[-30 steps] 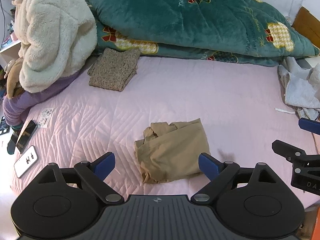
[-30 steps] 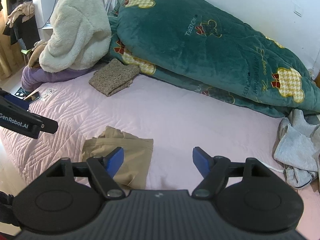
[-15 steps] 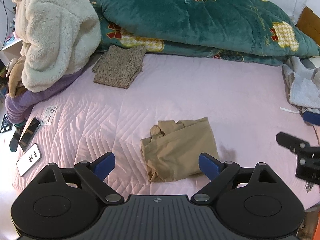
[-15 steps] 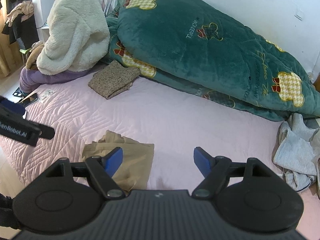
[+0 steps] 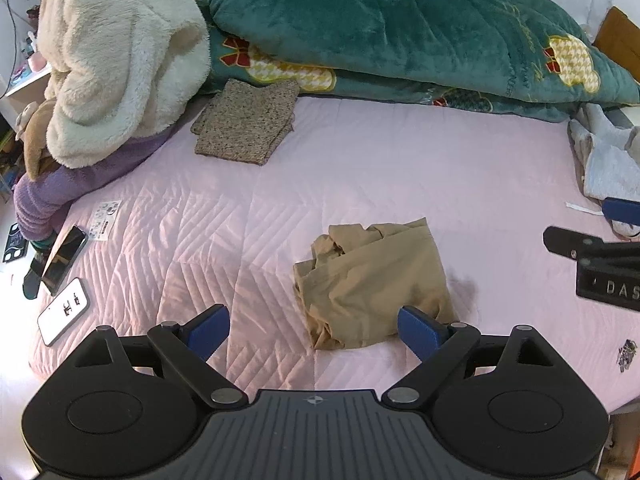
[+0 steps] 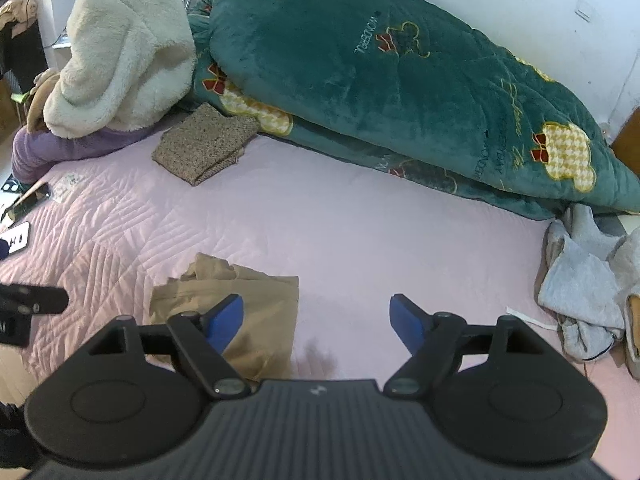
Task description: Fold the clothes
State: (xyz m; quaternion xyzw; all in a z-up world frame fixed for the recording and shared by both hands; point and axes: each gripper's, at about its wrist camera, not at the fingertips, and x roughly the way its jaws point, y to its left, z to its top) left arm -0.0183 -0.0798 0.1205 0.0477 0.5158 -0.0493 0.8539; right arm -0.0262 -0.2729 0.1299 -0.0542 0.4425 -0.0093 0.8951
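Note:
A folded tan garment (image 5: 372,280) lies on the pink quilted bed (image 5: 360,168), just beyond my left gripper (image 5: 314,330), which is open and empty above the bed's near edge. In the right wrist view the tan garment (image 6: 248,300) lies behind the left finger of my right gripper (image 6: 316,318), also open and empty. A folded speckled brown knit (image 5: 246,122) lies at the back left. A crumpled grey garment (image 6: 588,280) lies at the right edge. The right gripper shows at the right of the left wrist view (image 5: 600,256).
A big teal quilt (image 5: 400,28) is heaped along the back of the bed. A person in a cream fleece jacket (image 5: 116,52) sits on the left edge. Two phones (image 5: 64,280) and a small card (image 5: 106,216) lie near the front left corner.
Both grippers have drawn back and risen a little from the bed; the tan garment sits farther off in both views. Both stay open. The garment itself has not moved.

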